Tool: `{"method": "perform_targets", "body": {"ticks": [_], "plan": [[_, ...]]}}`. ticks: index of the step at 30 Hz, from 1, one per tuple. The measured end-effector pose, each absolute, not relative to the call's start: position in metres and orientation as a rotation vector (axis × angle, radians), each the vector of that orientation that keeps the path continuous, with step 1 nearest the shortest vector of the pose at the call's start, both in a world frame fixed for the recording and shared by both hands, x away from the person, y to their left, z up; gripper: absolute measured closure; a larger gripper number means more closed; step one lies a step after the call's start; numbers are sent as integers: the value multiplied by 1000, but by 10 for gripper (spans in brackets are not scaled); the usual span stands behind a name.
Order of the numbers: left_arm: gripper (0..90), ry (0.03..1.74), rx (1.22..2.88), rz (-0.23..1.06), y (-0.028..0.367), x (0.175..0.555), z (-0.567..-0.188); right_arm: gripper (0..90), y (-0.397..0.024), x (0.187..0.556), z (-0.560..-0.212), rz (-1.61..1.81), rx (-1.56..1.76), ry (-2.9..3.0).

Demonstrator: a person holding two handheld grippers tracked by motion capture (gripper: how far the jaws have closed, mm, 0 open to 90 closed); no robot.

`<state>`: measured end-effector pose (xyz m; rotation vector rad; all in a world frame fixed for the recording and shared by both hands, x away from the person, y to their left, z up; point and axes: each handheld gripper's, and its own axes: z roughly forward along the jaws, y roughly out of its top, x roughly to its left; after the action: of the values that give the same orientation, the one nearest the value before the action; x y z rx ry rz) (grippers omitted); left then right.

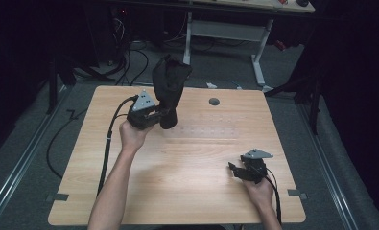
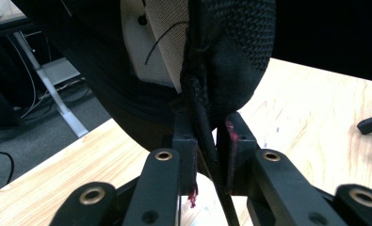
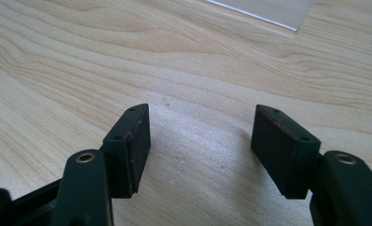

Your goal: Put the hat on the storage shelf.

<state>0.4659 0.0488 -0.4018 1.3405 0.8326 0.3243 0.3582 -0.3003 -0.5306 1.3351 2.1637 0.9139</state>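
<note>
Up at the far left of the light wooden table [image 1: 187,158], the left gripper [image 1: 164,115] has its fingers [image 2: 186,141] pinched tight on a black knitted fabric item with a pale mesh lining [image 1: 170,88]. What the item is exactly, hard to tell from here; it reads as a soft pouch or shoe upper. It stands up off the table, rising tall above the gripper, its lower end close to the wood, though whether it touches cannot be made out. The left hand [image 1: 132,135] grips from below, and the black cable [image 1: 111,139] trails back along the forearm toward the near edge.

In the left gripper view, the seam of that fabric runs straight down between the two fingers, a thick black corded edge squeezed in the narrow gap. The pale lining sits at upper left, a loose thread crossing it. There are reddish smudges on the finger pads.

Over to the right gripper [image 1: 236,171], low near the right front of the table, held by the right hand [image 1: 259,189]. Its fingers [image 3: 129,148] are spread wide with nothing between them, just bare wood grain under them in the right gripper view. A grey three-cornered plate [image 1: 257,154] sits on top.

The two grippers are well apart. A small dark round grommet [image 1: 214,101] marks the far side of the table.
</note>
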Motion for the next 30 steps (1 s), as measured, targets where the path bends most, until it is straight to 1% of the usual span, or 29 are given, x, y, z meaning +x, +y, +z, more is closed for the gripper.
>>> {"method": "perform_targets", "body": {"ticks": [11, 15, 20, 30], "plan": [[786, 839, 1325, 332, 56, 464, -406, 382, -300, 358, -531, 913, 1333, 2164], [786, 843, 1340, 332, 56, 464, -413, 382, -300, 358, -531, 914, 1335, 2163], [784, 852, 1313, 320, 58, 464, -417, 382, -300, 358, -531, 914, 1335, 2163], [777, 874, 1307, 308, 71, 464, -421, 382, -300, 358, -531, 915, 1334, 2163]]}}
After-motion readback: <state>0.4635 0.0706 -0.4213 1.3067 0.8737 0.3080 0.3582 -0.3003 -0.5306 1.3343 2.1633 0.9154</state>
